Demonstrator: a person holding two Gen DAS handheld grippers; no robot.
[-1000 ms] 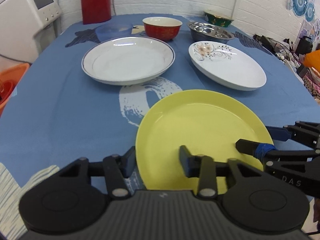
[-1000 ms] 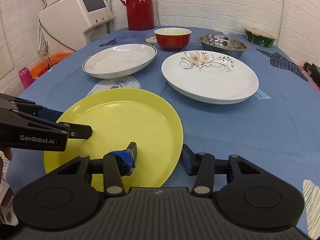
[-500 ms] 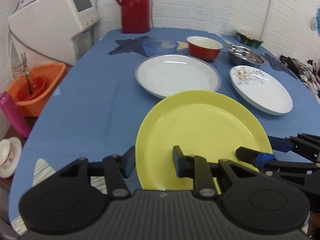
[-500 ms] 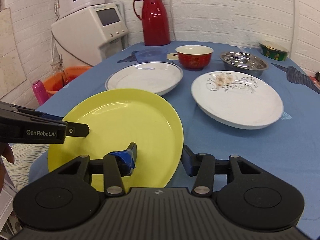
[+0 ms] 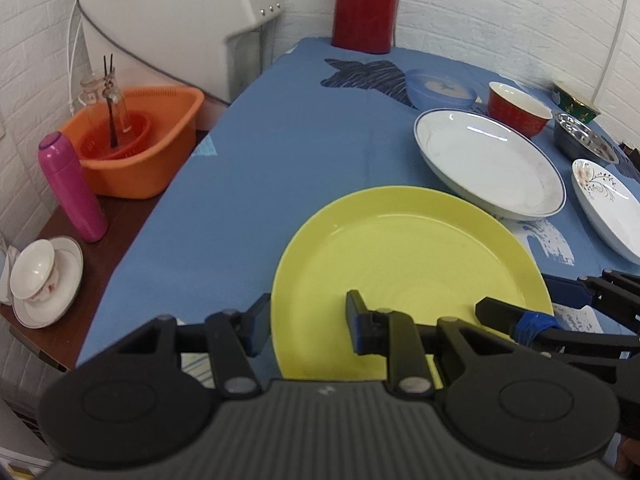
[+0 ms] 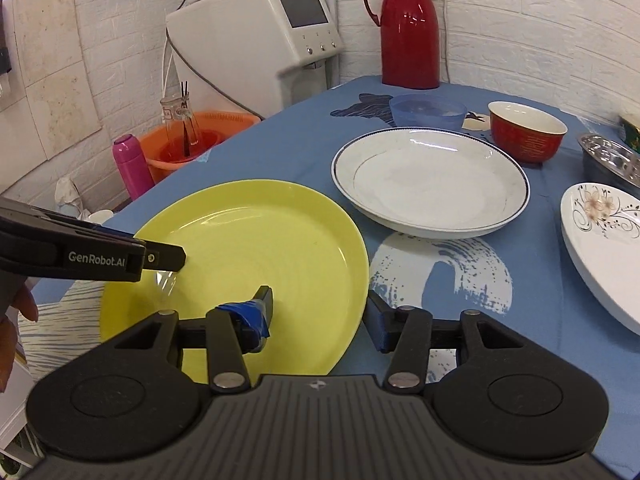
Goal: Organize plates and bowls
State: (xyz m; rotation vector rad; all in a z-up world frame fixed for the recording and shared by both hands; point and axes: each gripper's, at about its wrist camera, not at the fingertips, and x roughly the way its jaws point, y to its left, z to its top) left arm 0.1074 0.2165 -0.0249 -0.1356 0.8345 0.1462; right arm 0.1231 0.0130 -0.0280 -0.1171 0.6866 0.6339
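Observation:
A yellow plate (image 5: 408,272) is held above the blue table between both grippers; it also shows in the right wrist view (image 6: 256,248). My left gripper (image 5: 308,324) is shut on its left rim. My right gripper (image 6: 320,312) is shut on its right rim. A white blue-rimmed plate (image 6: 430,180) lies beyond it, a floral plate (image 6: 604,240) at the right. Further back stand a red bowl (image 6: 526,130), a steel bowl (image 6: 612,160), a blue bowl (image 6: 426,110) and a green bowl (image 5: 574,100).
A red thermos (image 6: 408,24) stands at the table's far edge beside a white appliance (image 6: 256,36). Off the table's left edge sit an orange basin (image 5: 136,136), a pink bottle (image 5: 72,188) and a white cup on a saucer (image 5: 40,276).
Both grippers have carried the yellow plate up and to the left; the view has swung left, and the other plates now lie to the right.

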